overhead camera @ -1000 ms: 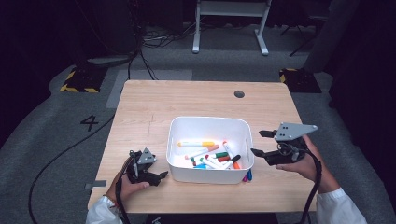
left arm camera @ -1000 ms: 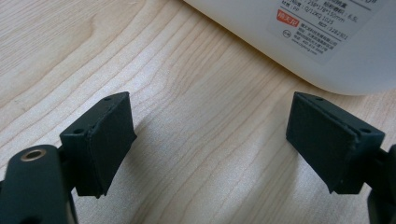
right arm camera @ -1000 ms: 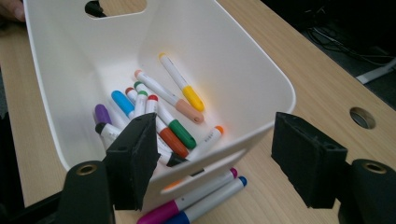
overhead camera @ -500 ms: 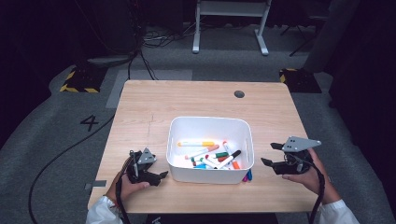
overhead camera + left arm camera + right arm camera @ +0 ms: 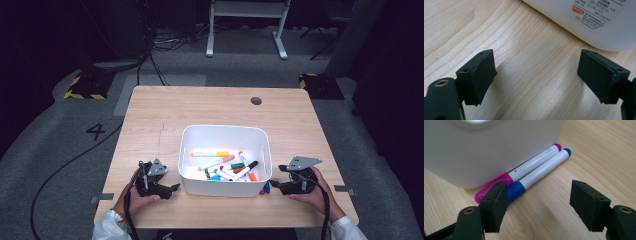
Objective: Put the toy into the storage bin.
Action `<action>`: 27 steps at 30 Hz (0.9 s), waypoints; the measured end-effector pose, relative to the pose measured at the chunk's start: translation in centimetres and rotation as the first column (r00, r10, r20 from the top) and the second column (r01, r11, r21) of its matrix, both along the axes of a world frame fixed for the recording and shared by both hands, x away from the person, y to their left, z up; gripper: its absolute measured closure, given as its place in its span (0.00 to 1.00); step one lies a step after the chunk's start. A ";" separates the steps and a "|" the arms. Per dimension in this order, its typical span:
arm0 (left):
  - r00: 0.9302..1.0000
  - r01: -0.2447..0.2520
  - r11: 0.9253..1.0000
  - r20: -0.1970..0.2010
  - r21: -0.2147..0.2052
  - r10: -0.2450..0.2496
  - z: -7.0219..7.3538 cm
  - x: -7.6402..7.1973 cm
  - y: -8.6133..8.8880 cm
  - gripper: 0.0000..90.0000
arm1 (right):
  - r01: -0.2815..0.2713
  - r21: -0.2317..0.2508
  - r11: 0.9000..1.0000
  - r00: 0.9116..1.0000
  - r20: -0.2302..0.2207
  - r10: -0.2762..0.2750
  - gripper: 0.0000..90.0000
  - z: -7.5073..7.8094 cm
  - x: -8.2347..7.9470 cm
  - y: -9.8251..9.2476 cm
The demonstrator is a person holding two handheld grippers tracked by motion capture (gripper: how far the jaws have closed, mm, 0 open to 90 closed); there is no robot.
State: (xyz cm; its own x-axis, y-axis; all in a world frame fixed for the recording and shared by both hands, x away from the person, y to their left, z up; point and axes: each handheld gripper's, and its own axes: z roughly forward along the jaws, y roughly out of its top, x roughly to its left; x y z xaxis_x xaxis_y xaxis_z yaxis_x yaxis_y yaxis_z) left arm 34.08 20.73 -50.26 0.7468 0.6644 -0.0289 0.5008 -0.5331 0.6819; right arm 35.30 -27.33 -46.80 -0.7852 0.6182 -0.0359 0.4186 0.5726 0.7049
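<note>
A white bin (image 5: 225,134) with several coloured markers (image 5: 225,167) in it stands on the wooden table (image 5: 200,107). Two markers lie on the table against the bin's right front corner: a pink one (image 5: 524,171) touching the bin (image 5: 499,147) and a blue one (image 5: 541,170) beside it, also seen as the pair (image 5: 265,188) in the high view. My right gripper (image 5: 276,185) sits low on the table, open, its jaws just short of the blue marker's cap (image 5: 539,205). My left gripper (image 5: 172,189) rests open on the table left of the bin (image 5: 594,20), with bare wood between its jaws (image 5: 536,75).
A dark round hole (image 5: 256,100) marks the table's far right. Cables (image 5: 75,160) trail over the grey floor at the left. A white frame (image 5: 245,20) stands behind the table. The bin's label (image 5: 596,12) faces my left gripper.
My right gripper has come down from above the table's right side to table level beside the bin's right front corner. The left gripper has stayed put.
</note>
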 end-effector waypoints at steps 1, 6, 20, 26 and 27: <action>1.000 0.000 1.000 0.000 0.000 0.000 0.0 0.0 0.0 0.17 | -0.001 0.004 1.000 1.000 -0.002 0.001 0.35 -0.2 0.0 0.1; 1.000 0.000 1.000 0.000 0.000 0.000 0.0 0.0 0.0 0.17 | -0.012 0.017 1.000 1.000 -0.021 0.012 0.35 -0.9 0.0 0.8; 1.000 0.000 1.000 0.000 -0.001 0.000 0.0 0.0 0.0 0.17 | 0.029 -0.012 1.000 0.998 -0.050 -0.029 0.39 -2.0 0.5 0.7; 1.000 0.000 1.000 -0.001 0.000 0.000 0.0 0.0 0.0 0.17 | 0.091 -0.015 0.996 0.995 -0.050 -0.092 0.57 -2.1 0.7 -0.8; 1.000 0.000 1.000 0.000 0.000 0.000 0.0 0.0 0.0 0.17 | 0.108 -0.018 0.994 0.993 -0.050 -0.109 0.62 -2.1 0.8 -1.2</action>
